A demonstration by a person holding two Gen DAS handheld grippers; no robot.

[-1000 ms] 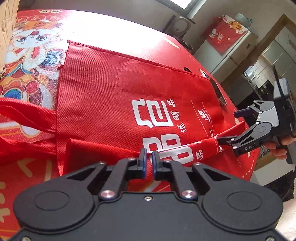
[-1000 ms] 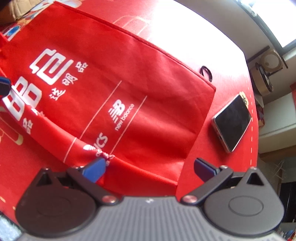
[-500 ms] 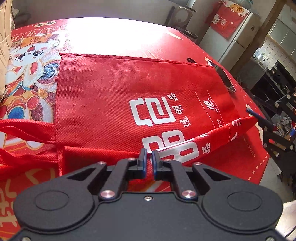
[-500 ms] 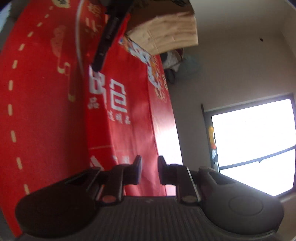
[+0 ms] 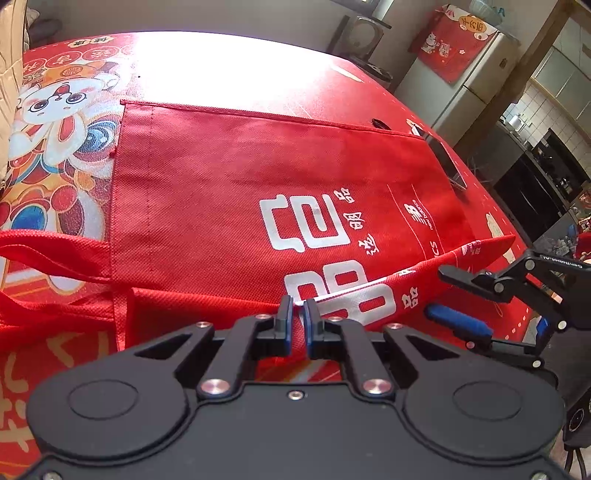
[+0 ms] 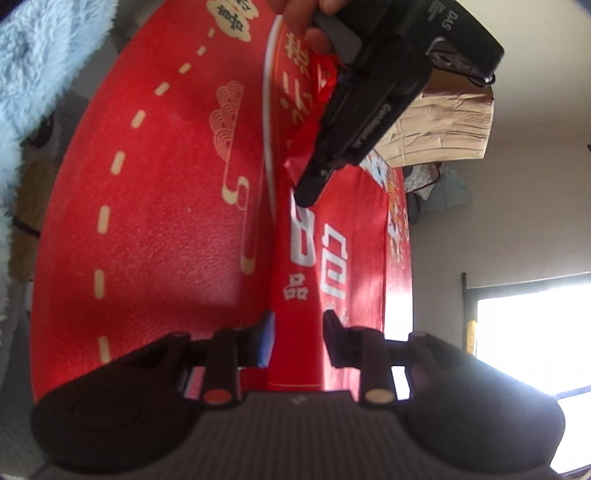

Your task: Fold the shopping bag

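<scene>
A red shopping bag [image 5: 258,177] with white lettering lies flat on the table, its near edge folded up into a flap [image 5: 406,280]. My left gripper [image 5: 297,314] is shut on that flap's edge. It shows from the side in the right wrist view as the left gripper [image 6: 310,192], held by a hand [image 6: 321,22]. My right gripper [image 5: 437,291] comes in low from the right, rolled on its side. In its own view the right gripper [image 6: 297,328] has its jaws opening. The bag's folded strip [image 6: 295,280] runs between the fingers, and the pads do not press it.
A red tablecloth [image 5: 55,122] with a cartoon rabbit covers the table. A phone [image 5: 448,166] and a small black ring [image 5: 380,123] lie past the bag's far right corner. A cardboard box [image 6: 443,122] stands at the left end. A fridge [image 5: 480,74] stands beyond the table.
The right gripper let go of the flap's end, rolled onto its side and came back low at the fold, jaws narrowing then widening. The left gripper kept its grip and place.
</scene>
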